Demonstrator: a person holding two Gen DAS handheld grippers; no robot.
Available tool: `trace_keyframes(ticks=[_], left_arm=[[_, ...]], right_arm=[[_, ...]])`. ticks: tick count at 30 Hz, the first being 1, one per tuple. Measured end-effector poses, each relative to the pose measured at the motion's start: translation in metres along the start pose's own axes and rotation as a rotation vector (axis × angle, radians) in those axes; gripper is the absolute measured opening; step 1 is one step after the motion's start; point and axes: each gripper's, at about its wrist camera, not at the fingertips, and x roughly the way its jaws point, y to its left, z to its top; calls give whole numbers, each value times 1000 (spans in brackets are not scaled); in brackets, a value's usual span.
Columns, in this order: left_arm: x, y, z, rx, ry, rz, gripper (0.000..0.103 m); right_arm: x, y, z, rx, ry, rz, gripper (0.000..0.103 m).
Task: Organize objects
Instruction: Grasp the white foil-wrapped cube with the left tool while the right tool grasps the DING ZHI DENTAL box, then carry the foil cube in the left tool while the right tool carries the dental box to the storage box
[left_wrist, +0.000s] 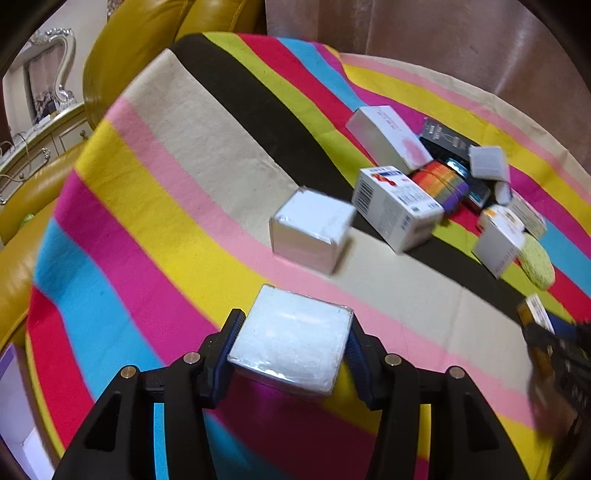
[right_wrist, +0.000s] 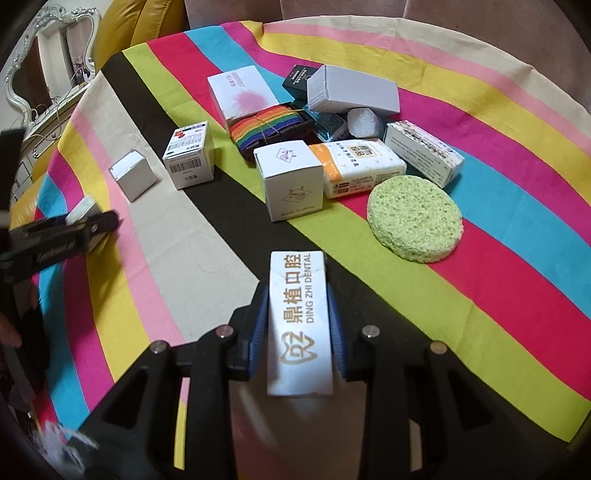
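Clamping a plastic-wrapped white cube (left_wrist: 291, 341), the left gripper (left_wrist: 293, 343) hovers over the striped counter (left_wrist: 155, 206); only the right view reveals the right gripper (right_wrist: 297, 321) pinching a Ding Zhi Dental box (right_wrist: 299, 321), green sponge (right_wrist: 415, 218) just beyond.

White wrapped cube (left_wrist: 291, 341) and upright dental box (right_wrist: 300, 325) clamped; other boxes (right_wrist: 291, 179) cluster.

A striped cloth (right_wrist: 480, 206) bears scattered boxes (right_wrist: 291, 181) and a green sponge (right_wrist: 415, 218).
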Motion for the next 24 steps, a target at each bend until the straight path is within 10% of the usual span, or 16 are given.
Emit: trace_keyframes(ticks=[24], left_arm=[[-63, 12, -74, -1, -21, -171, 53]], right_arm=[[-49, 62, -51, -6, 11, -28, 34]])
